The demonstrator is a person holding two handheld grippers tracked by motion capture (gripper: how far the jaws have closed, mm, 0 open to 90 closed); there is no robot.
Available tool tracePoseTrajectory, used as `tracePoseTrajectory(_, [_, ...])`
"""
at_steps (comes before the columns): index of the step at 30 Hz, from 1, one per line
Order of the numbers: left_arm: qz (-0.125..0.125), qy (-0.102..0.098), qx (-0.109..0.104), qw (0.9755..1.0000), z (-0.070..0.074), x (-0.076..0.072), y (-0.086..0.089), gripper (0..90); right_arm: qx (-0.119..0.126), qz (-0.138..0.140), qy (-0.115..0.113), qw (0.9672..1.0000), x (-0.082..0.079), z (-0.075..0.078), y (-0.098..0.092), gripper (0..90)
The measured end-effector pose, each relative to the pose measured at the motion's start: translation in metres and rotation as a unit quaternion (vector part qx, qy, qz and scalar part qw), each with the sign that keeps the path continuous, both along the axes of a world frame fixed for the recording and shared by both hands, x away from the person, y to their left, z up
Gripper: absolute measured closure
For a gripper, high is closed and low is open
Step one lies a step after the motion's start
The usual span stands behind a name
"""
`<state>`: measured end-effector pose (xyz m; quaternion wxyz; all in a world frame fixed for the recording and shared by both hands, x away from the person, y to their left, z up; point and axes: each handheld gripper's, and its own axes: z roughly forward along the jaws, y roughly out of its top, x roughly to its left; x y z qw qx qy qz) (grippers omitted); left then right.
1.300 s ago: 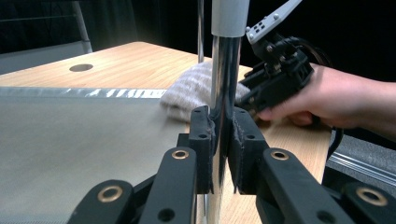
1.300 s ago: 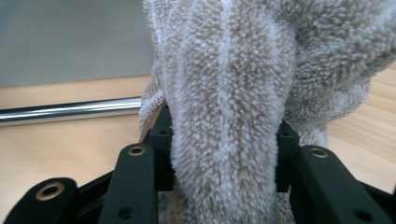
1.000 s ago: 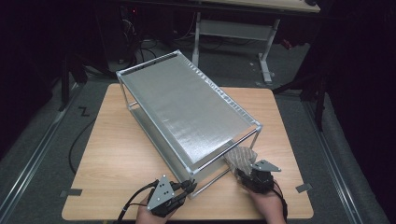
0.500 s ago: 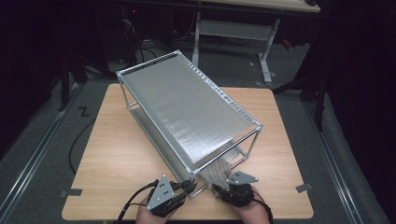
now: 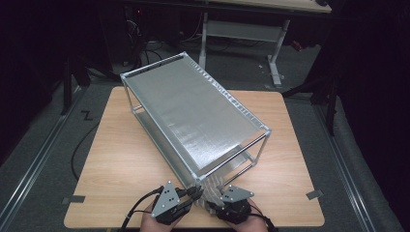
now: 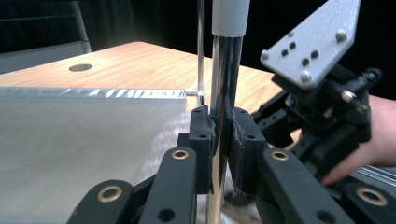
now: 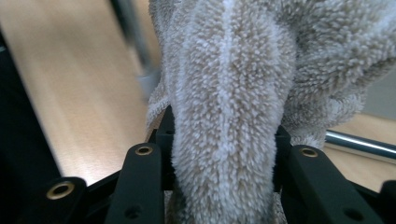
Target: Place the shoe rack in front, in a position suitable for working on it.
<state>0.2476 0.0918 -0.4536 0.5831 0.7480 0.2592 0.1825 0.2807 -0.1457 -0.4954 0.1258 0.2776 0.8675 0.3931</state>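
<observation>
towel (image 7: pixel 224 116) in right gripper (image 7: pixel 224 154)

A wooden table (image 5: pixel 121 159) with a pale grain top is standing on a grey floor (image 5: pixel 43 150) and carrying a metal-framed rack (image 5: pixel 193 113), which is sitting slantwise across the tabletop, running from the far left toward the near right. The rack's chrome legs are resting directly on the wood. A beige towel (image 5: pixel 212 191) is lying bunched at the near edge, just beside the rack's nearest corner post (image 6: pixel 224 93). Two grey tape strips (image 5: pixel 73 199) are sticking near the front corners.
</observation>
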Motion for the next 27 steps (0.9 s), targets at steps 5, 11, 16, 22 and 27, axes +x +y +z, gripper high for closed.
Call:
tracePoseTrajectory(5, [-0.003, 0.000, -0.001, 1.0000, 0.000, 0.002, -0.001, 80.3, 0.002, -0.035, -0.018, 0.9992, 0.008, 0.004, -0.016, 62.8])
tracePoseTrajectory(11, [-0.013, -0.001, -0.006, 0.9999, -0.001, 0.006, -0.002, 80.3, 0.011, -0.110, -0.034, 0.9933, 0.022, 0.008, -0.054, 63.4])
tracePoseTrajectory(16, [-0.010, -0.004, -0.009, 0.9999, -0.002, 0.014, 0.000, 80.3, 0.020, -0.154, -0.055, 0.9864, 0.025, 0.013, -0.082, 64.1])
tracePoseTrajectory(22, [0.002, -0.009, -0.008, 0.9999, -0.003, 0.016, 0.006, 79.9, 0.044, -0.190, -0.091, 0.9767, 0.023, 0.030, -0.109, 64.9])
tracePoseTrajectory(27, [0.016, -0.007, 0.001, 0.9999, -0.007, 0.013, 0.008, 72.7, 0.058, -0.196, -0.109, 0.9727, 0.023, 0.041, -0.115, 64.9])
